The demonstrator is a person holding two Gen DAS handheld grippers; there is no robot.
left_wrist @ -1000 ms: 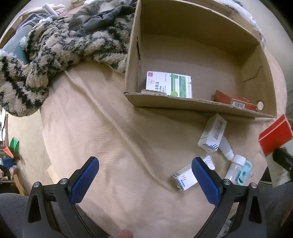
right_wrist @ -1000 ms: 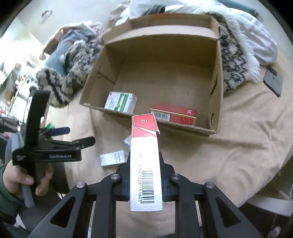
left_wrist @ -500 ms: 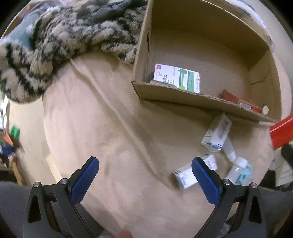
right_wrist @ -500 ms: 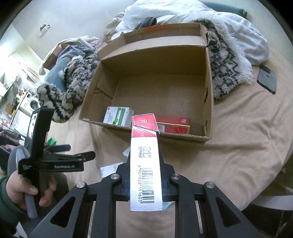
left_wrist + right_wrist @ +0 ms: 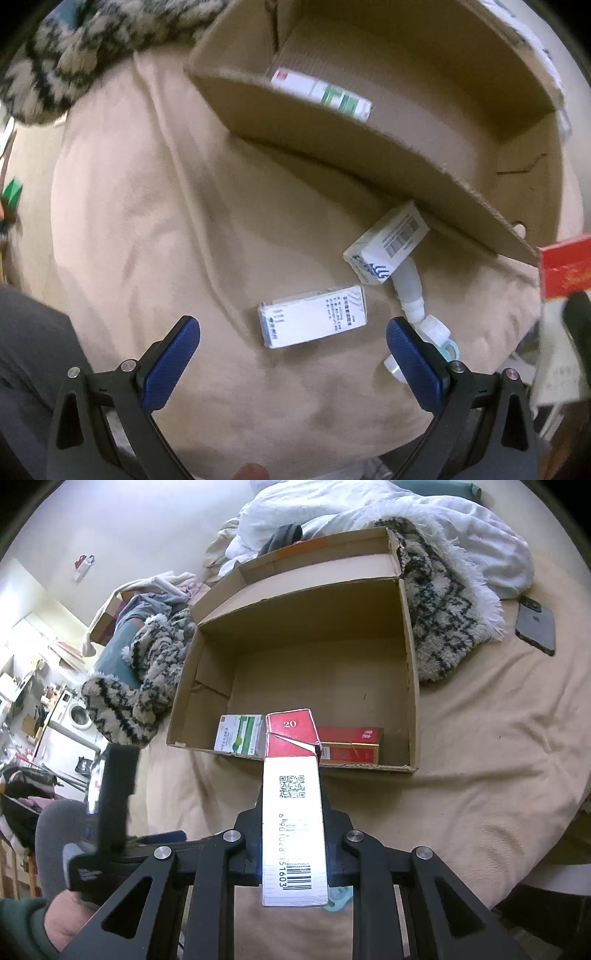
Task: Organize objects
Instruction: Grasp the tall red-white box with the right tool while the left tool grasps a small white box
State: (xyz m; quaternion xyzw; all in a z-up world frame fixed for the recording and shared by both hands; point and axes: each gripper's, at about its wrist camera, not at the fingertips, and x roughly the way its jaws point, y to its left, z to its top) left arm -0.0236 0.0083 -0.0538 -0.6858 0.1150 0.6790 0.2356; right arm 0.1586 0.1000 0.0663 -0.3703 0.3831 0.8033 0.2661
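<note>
Two packs in cardboard box (image 5: pixel 412 686), two white cartons outside (image 5: pixel 314 321)

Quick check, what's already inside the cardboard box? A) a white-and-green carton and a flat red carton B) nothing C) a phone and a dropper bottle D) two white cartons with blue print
A: the right wrist view shows the white-and-green carton and the flat red carton lying along the near wall of the cardboard box.

Motion blur smears the print on the green-and-white carton (image 5: pixel 321 96) inside the open brown cardboard box (image 5: pixel 369 147). That box's near wall hides the flat red packet (image 5: pixel 349 744)'s lower part and the small white barcoded carton (image 5: pixel 388 245)'s far end.
</note>
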